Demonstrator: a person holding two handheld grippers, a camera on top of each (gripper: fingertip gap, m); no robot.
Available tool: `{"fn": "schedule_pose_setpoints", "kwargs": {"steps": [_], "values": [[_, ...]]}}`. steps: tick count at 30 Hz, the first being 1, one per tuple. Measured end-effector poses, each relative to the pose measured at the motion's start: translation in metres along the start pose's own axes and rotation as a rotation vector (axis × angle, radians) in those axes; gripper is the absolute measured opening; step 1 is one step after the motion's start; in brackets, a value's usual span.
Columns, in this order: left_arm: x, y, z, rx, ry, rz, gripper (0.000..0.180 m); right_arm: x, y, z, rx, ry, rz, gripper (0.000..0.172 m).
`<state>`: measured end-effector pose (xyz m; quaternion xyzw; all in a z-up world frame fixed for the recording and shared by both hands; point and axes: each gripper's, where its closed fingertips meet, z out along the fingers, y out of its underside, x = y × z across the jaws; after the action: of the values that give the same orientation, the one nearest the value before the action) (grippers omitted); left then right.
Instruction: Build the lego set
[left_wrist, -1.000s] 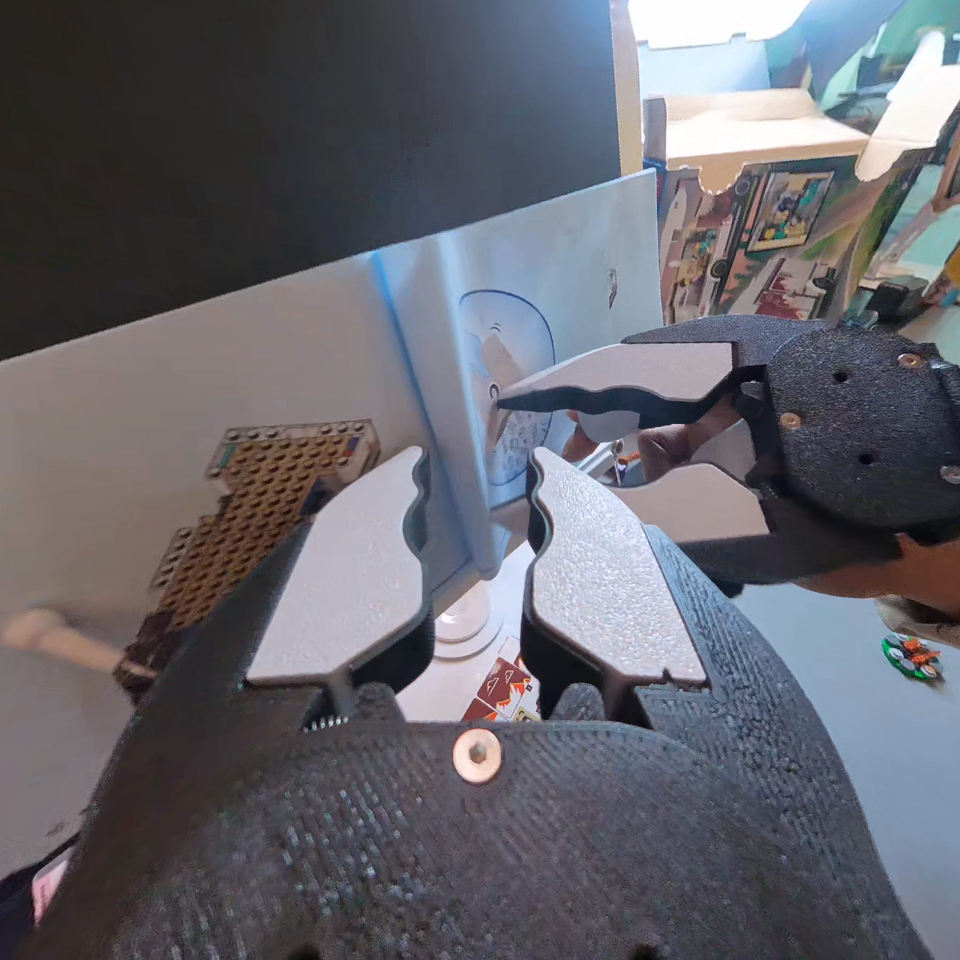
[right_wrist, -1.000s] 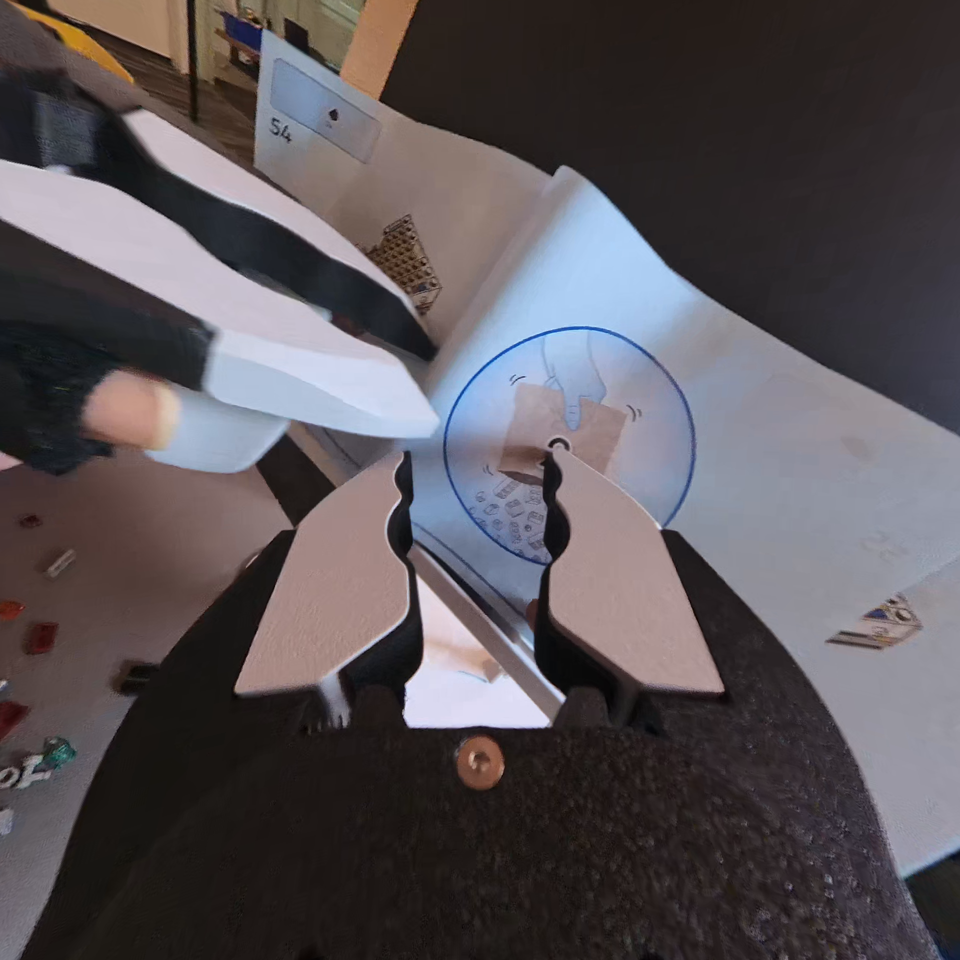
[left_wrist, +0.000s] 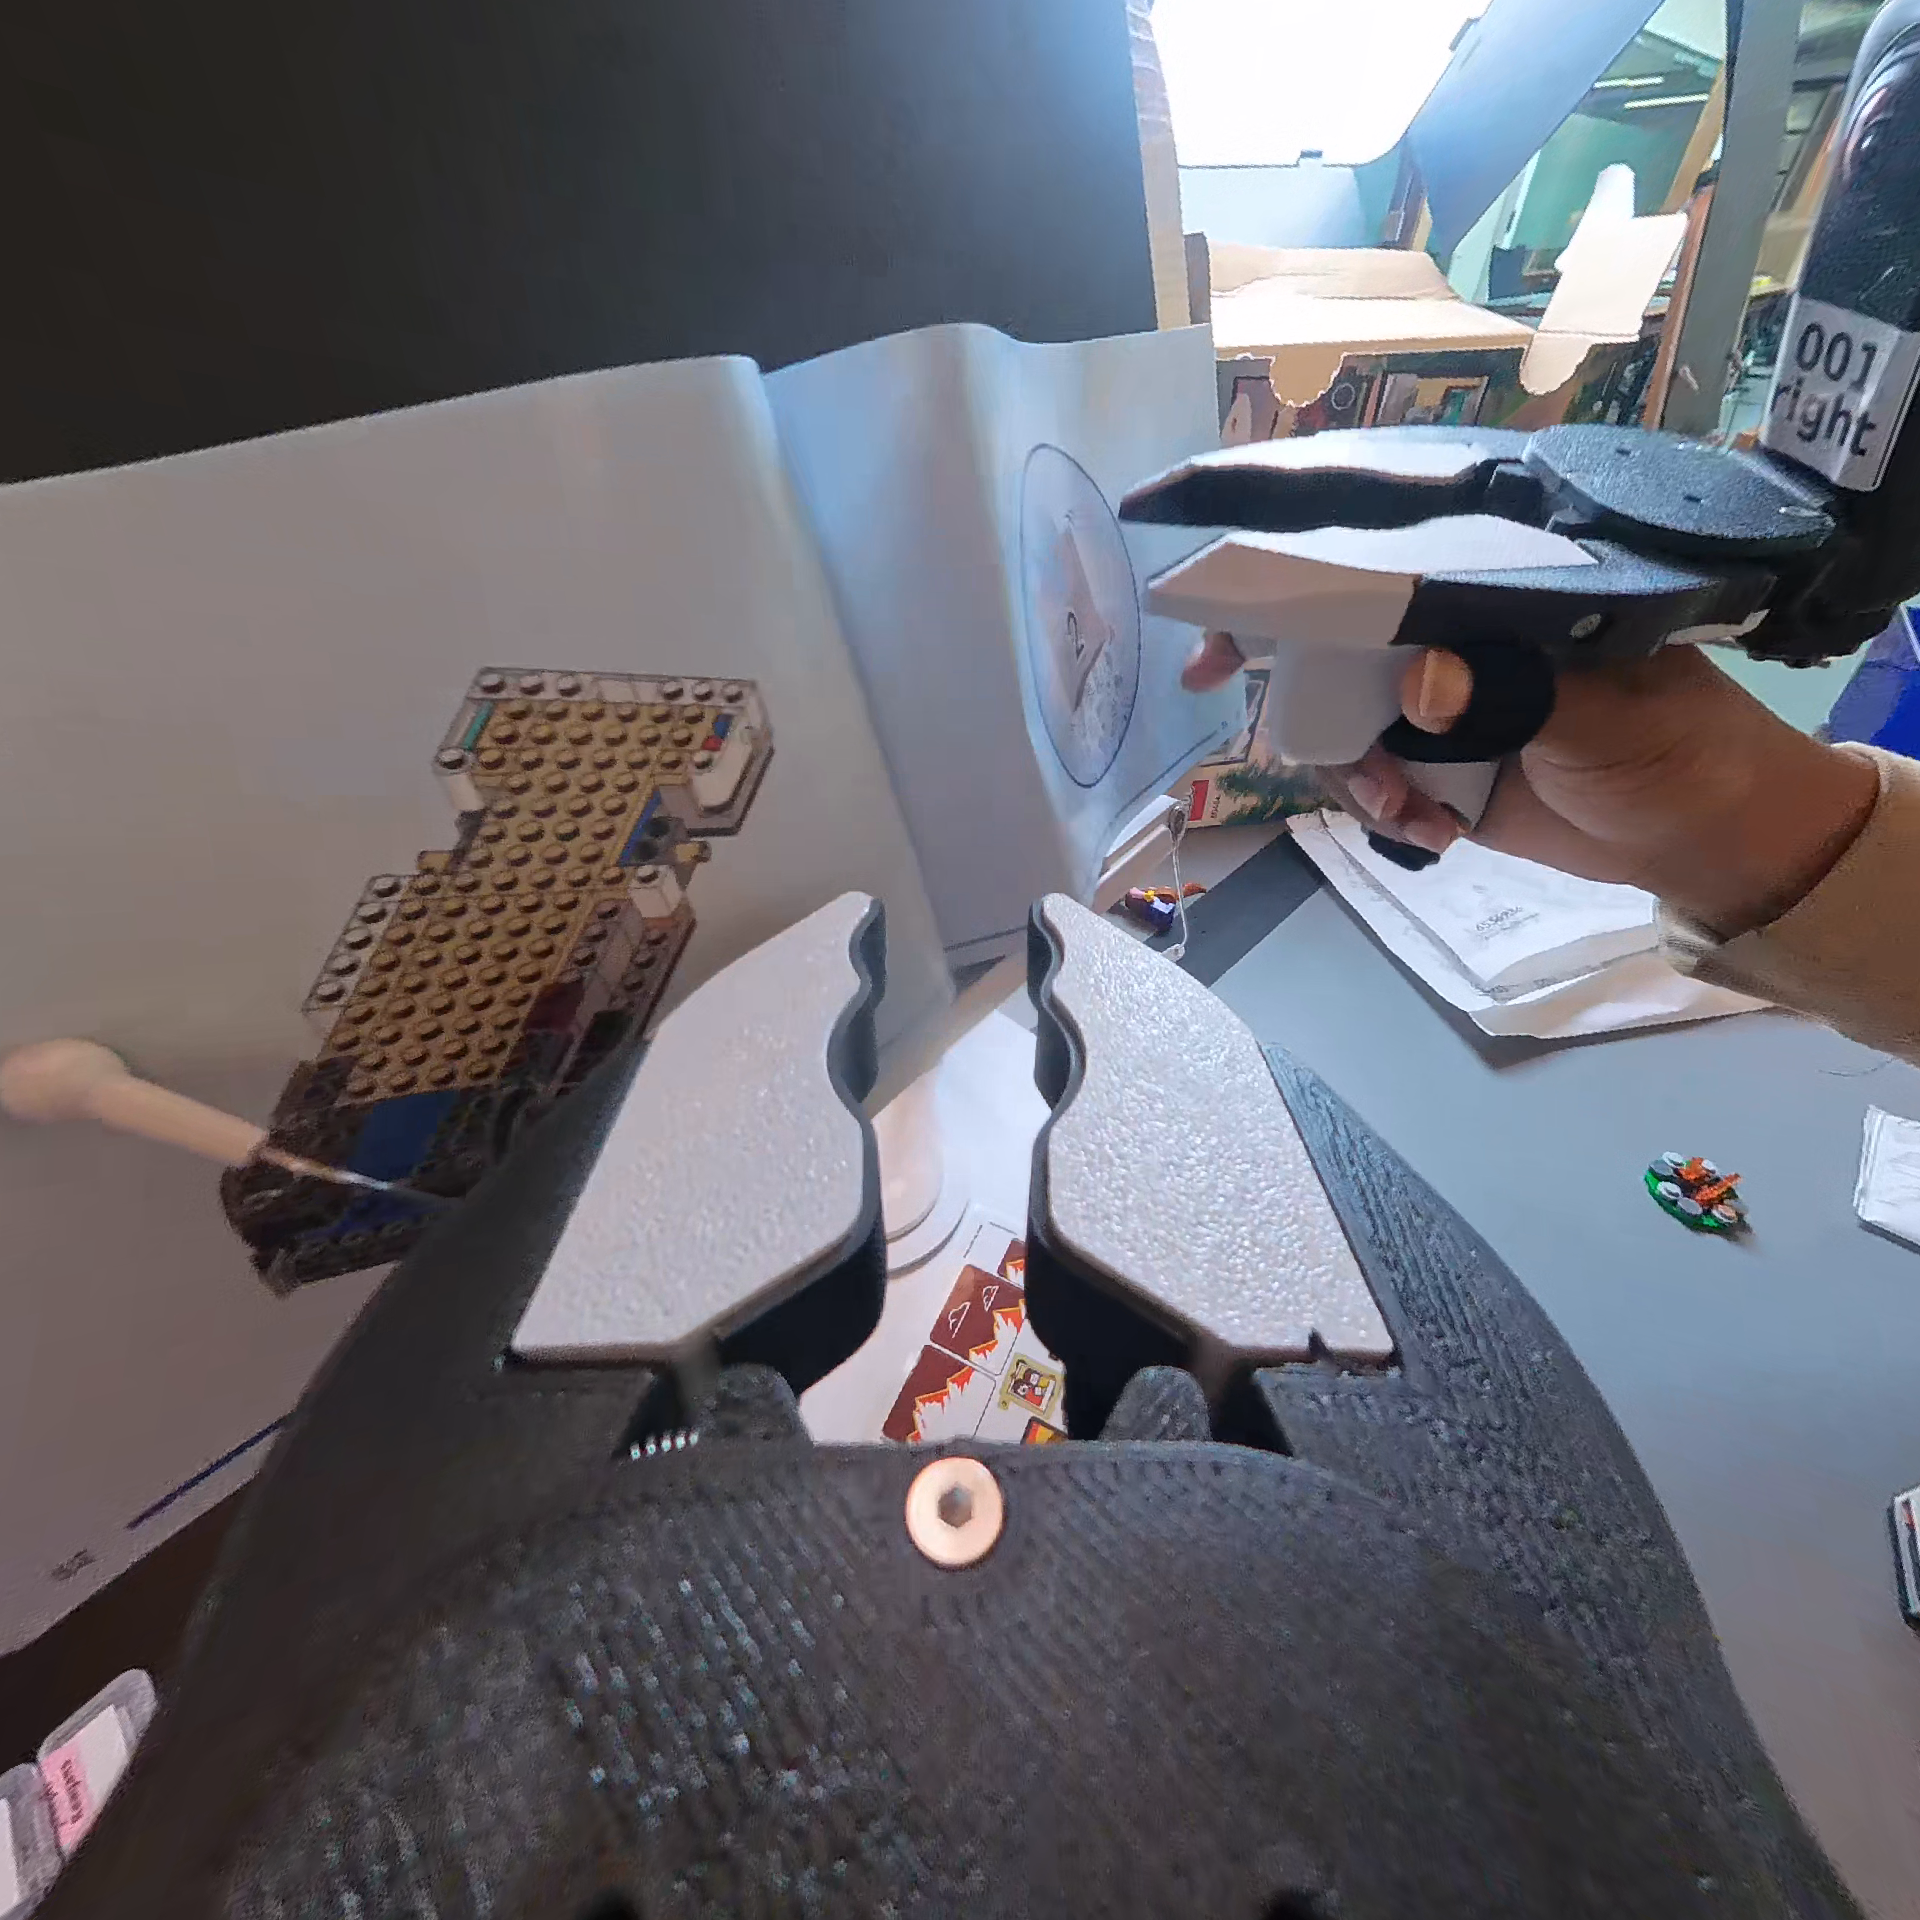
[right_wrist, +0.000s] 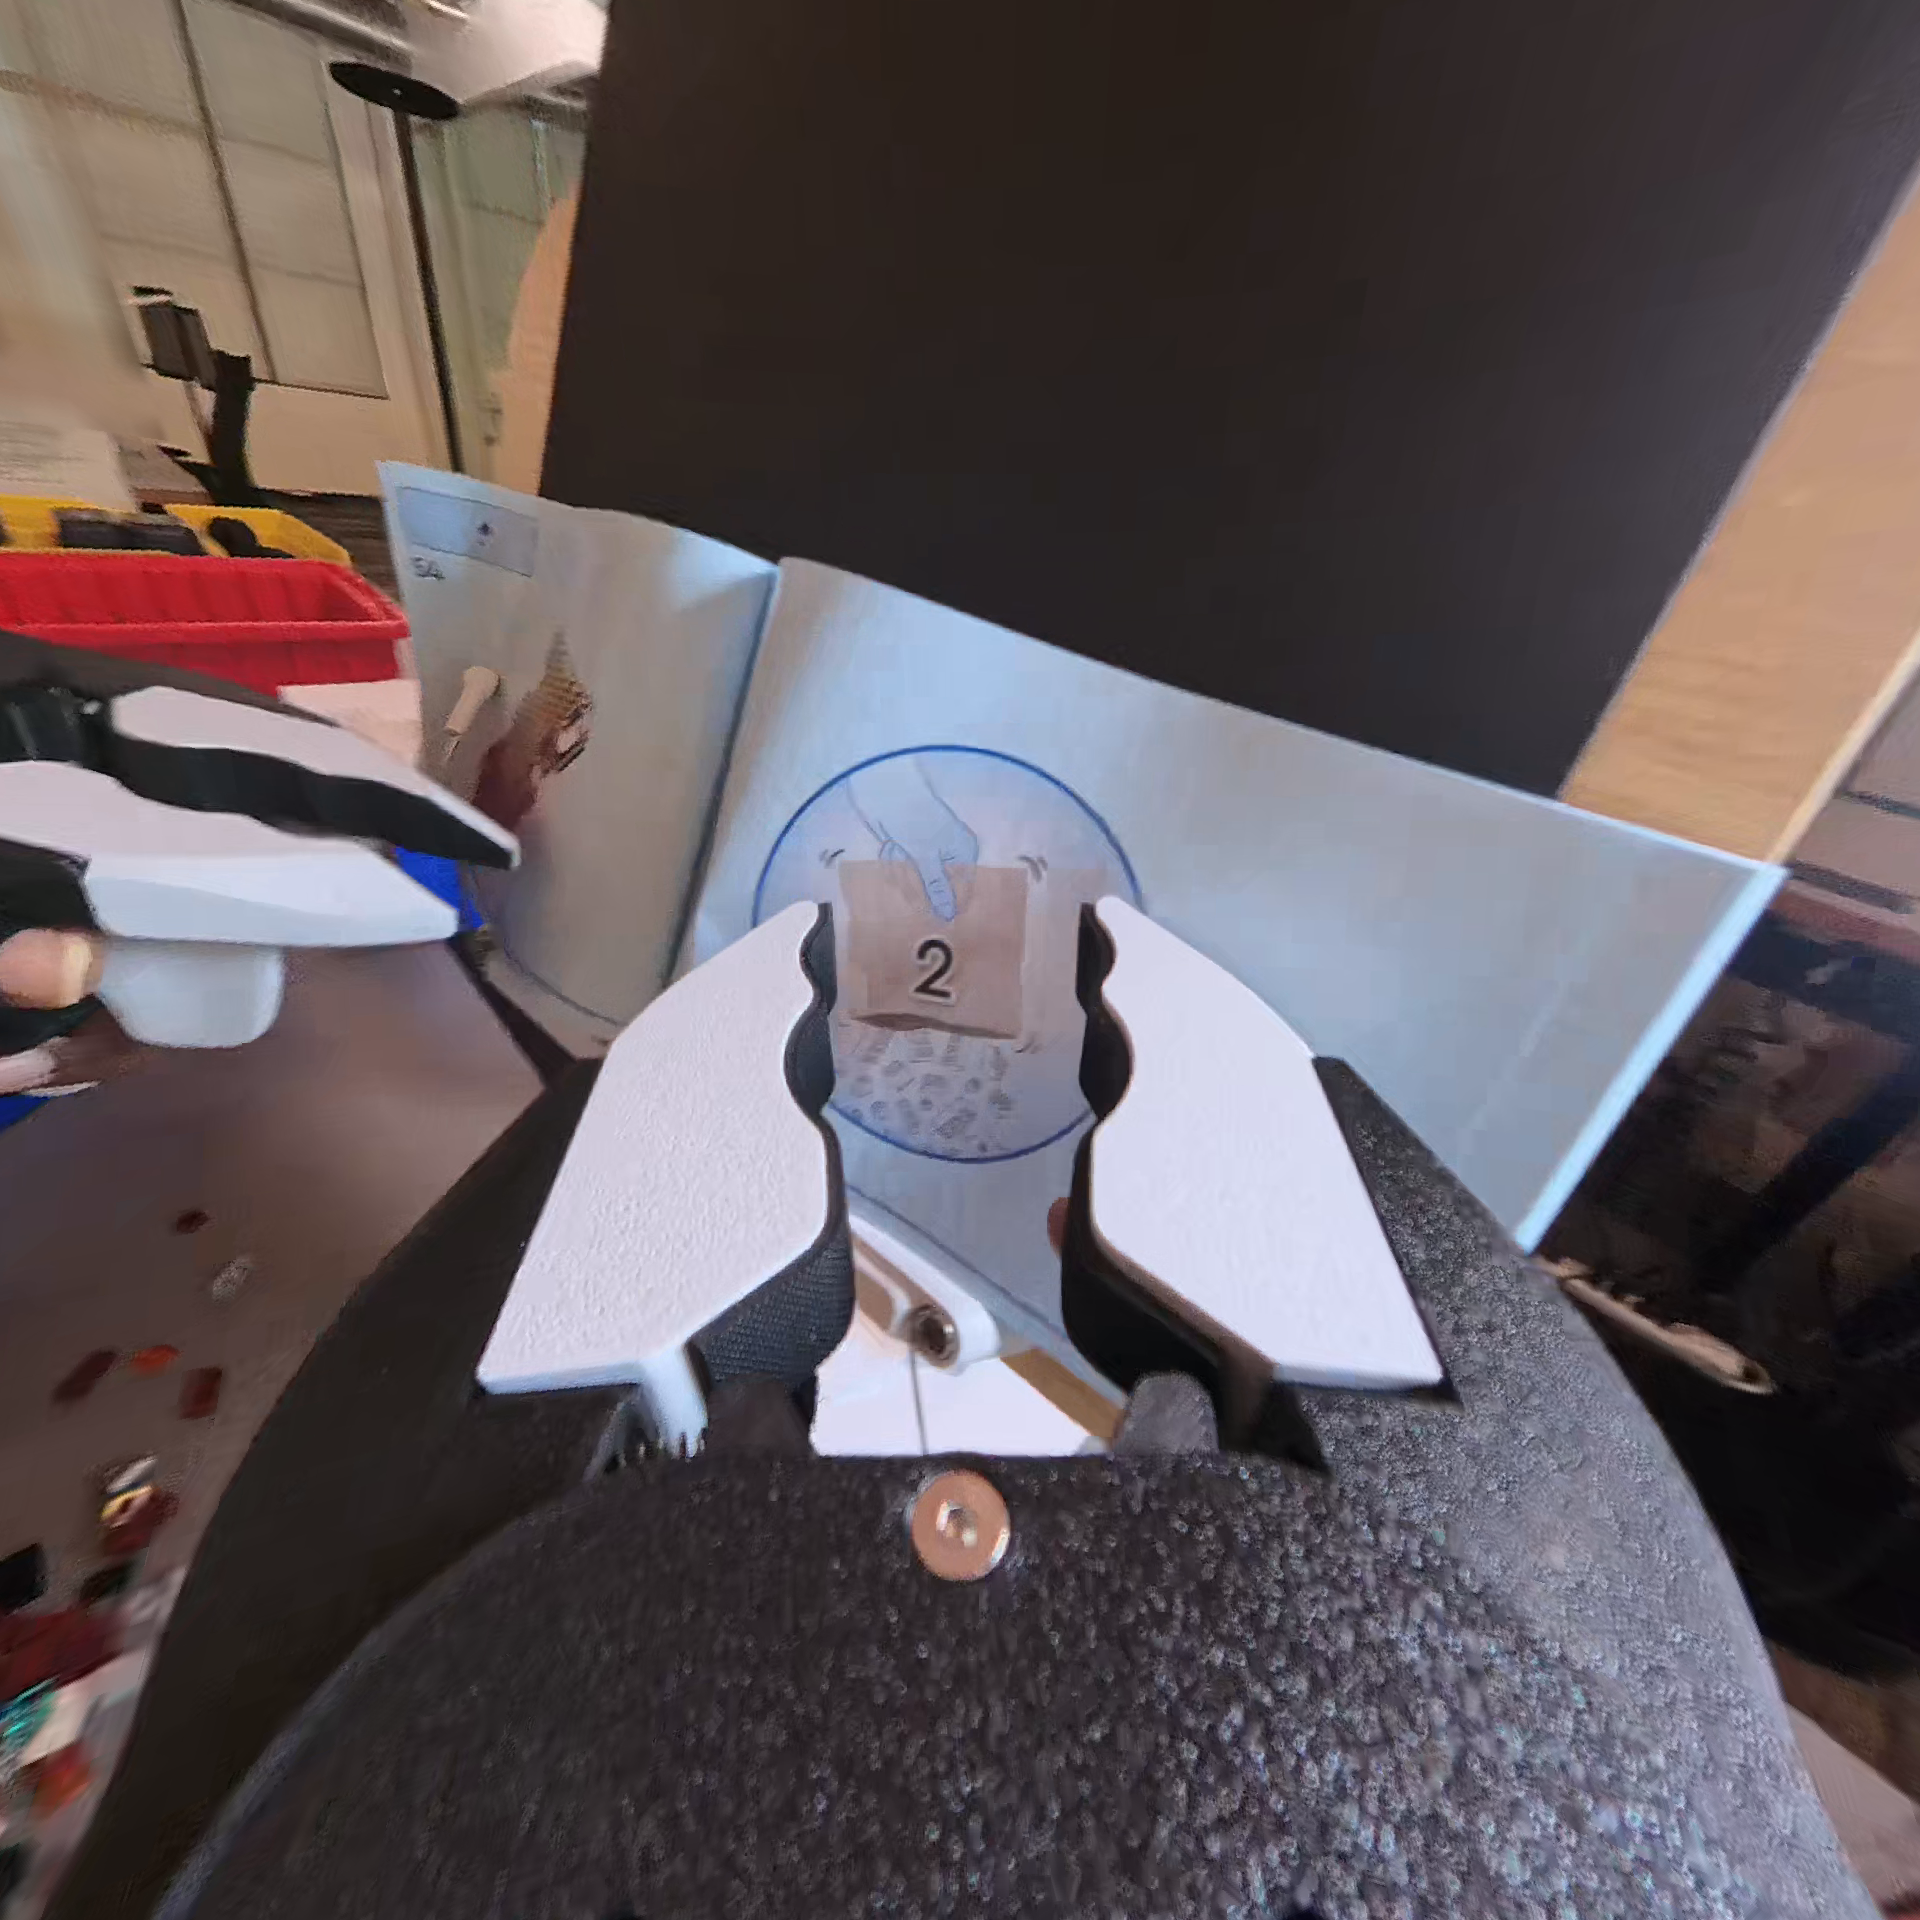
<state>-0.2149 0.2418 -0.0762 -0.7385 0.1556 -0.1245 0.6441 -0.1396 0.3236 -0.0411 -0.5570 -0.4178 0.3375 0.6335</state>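
Both views show an open instruction booklet (left_wrist: 582, 582) standing upright on a white stand (left_wrist: 966, 1132) on a grey table (left_wrist: 1558, 1247), in front of a dark panel. The left page carries a printed picture of a tan studded brick build; the right page (right_wrist: 1351, 935) carries a blue circle with a drawing of a paper bag being emptied.

Left gripper (left_wrist: 956, 914): jaws apart, nothing between the pads. It sits low in front of the booklet's spine, near the bottom edge of the pages but not touching them as far as can be seen. A sticker sheet (left_wrist: 987, 1351) lies on the stand's base just below the fingers.

Right gripper (right_wrist: 945, 914): jaws apart, nothing gripped. It points at the circle drawing on the right page; the paper lies beyond the fingertips, not between them. In the left wrist view its fingertips are just beside the outer part of that page.

Handling, as a judgement: the booklet is thin glossy paper, light, floppy and slippery, and it creases or tears easily. The right page already bows. A free page edge or lower corner looks the best hold, pinched lightly, while the spine side is steadied.

Elsewhere: a small green round piece (left_wrist: 1694, 1195), white paper bags (left_wrist: 1507, 935), an open printed cardboard box (left_wrist: 1371, 343).
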Motion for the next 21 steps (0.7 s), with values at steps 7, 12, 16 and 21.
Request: {"fn": "schedule_pose_setpoints", "kwargs": {"steps": [7, 12, 16, 21], "values": [[0.02, -0.004, 0.028, -0.053, -0.03, 0.081, 0.033, 0.047, 0.003, -0.01, -0.069, 0.304, -0.243, 0.058], [0.018, -0.003, 0.042, -0.085, -0.096, 0.082, 0.039, 0.031, 0.012, 0.0, -0.093, 0.288, -0.319, 0.055], [0.013, -0.002, 0.053, -0.108, -0.14, 0.072, 0.037, 0.019, 0.017, 0.005, -0.095, 0.238, -0.314, 0.045], [0.004, -0.003, 0.063, -0.138, -0.243, 0.139, 0.022, 0.008, 0.023, 0.009, -0.125, 0.166, -0.311, 0.027]]}}
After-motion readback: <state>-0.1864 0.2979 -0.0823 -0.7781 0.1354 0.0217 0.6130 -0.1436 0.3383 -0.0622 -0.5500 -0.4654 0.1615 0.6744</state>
